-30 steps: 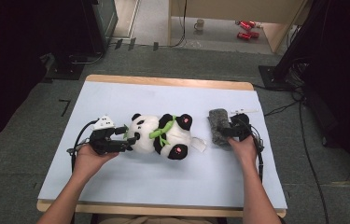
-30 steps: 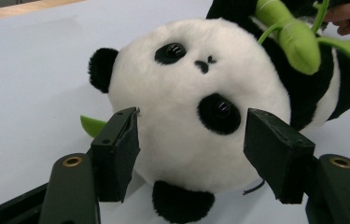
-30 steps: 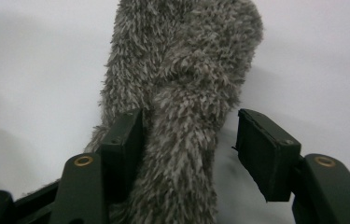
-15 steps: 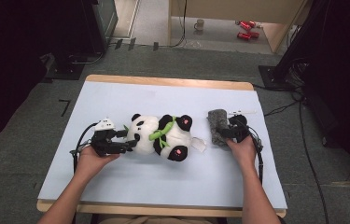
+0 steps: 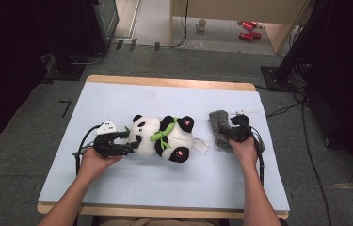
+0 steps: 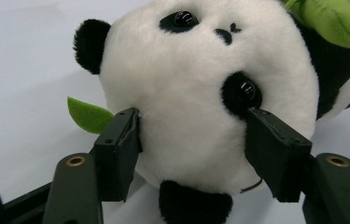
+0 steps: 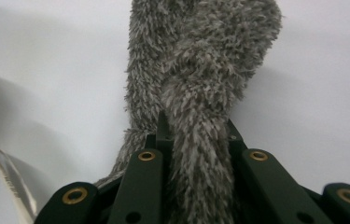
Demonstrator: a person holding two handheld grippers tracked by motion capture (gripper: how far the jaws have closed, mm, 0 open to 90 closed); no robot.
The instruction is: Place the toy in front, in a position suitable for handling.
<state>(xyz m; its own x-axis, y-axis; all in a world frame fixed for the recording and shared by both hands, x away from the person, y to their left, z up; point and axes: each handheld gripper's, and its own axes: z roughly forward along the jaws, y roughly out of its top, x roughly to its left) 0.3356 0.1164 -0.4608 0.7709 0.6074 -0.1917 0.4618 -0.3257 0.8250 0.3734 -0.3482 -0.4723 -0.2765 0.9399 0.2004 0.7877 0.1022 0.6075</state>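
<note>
Both grips are set: your right gripper (image 7: 196, 140) has just closed on the grey fuzzy cloth (image 5: 220, 128) right of the panda plush (image 5: 164, 138), your left gripper (image 6: 191, 149) clamps its head; neither is lifted yet.

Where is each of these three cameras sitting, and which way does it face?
High view: above the person's side, looking forward and down on the table; both forearms come in from the bottom, with the left tool and right tool.
Left gripper view: rides on the left tool, looking along its black jaws at the panda toy, whose head they flank.
Right gripper view: rides on the right tool, whose jaws have just been closing and pinch the grey fuzzy cloth.
Shared: the high view also shows the panda toy and grey fuzzy cloth.
</note>
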